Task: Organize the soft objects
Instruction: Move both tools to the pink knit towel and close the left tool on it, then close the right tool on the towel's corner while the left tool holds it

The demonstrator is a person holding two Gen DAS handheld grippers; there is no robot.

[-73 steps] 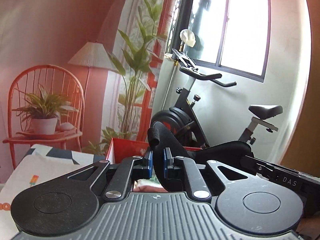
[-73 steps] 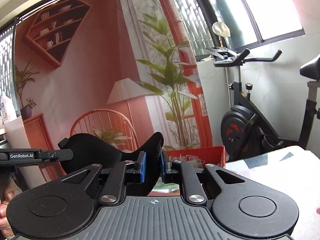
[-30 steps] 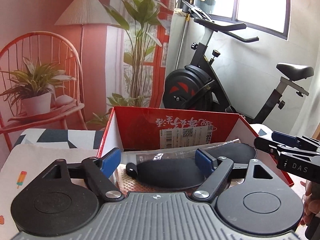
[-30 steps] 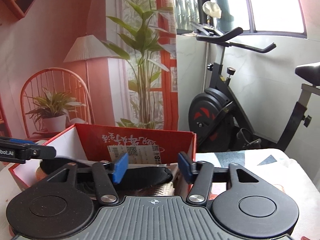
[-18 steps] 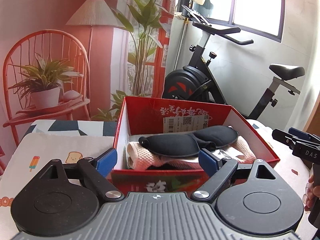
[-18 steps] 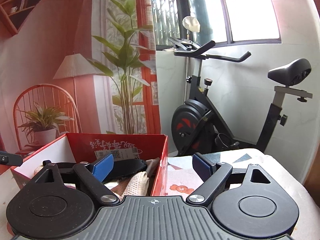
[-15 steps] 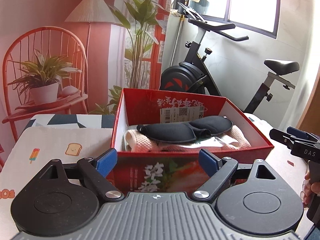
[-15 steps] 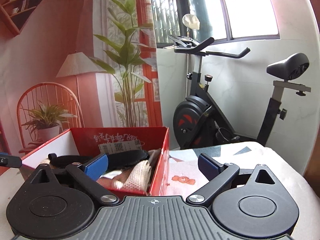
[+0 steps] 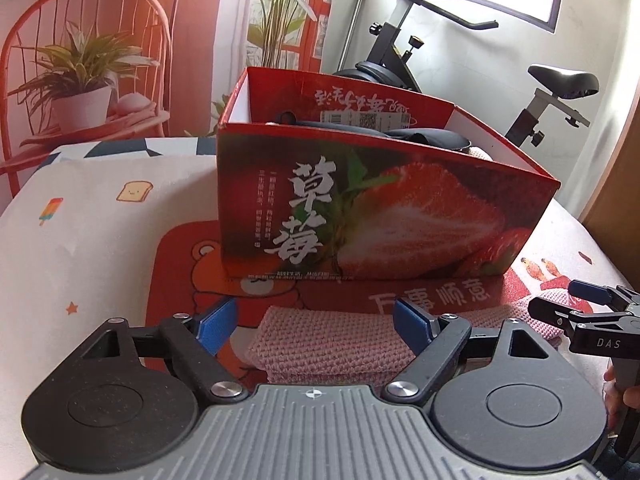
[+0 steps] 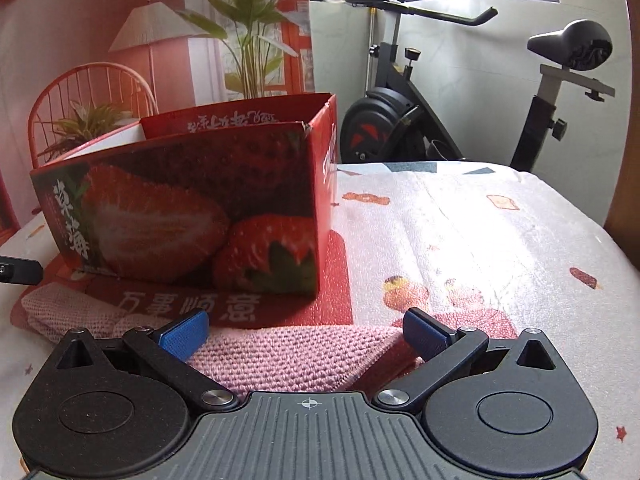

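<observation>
Left wrist view: a pink knitted cloth (image 9: pixel 332 340) lies flat on the table (image 9: pixel 80 240), just in front of the red box (image 9: pixel 380 216). Its weave is coarse and ribbed, its near end folded into a thick band. The left gripper (image 9: pixel 316 326) hangs over that end with its blue pads (image 9: pixel 216 326) apart; the jaws are closing, the cloth lies between them, and the pads do not press on it. The box front shows a halved strawberry and large white Chinese characters, 草莓. Inside the far wall more characters stand upside down beside a white barcode label with a QR code. A dark soft thing (image 9: pixel 424 136) and a bit of pink knit show over the rim. A red mat (image 9: pixel 180 264) under the box bears a cartoon bear and pale characters. At the right edge the right gripper (image 9: pixel 576 300) reaches the cloth's other end, marked "DAS".

Right wrist view: the same cloth (image 10: pixel 296 356) stretches left across the mat (image 10: pixel 340 280), in front of the box (image 10: pixel 192 208). The right gripper (image 10: pixel 306 330) stands wide open over its end, pads (image 10: pixel 184 334) clear of the knit. The mat's characters read 万事顺意. The tablecloth (image 10: pixel 480 240) carries small toast and ice-lolly prints.
</observation>
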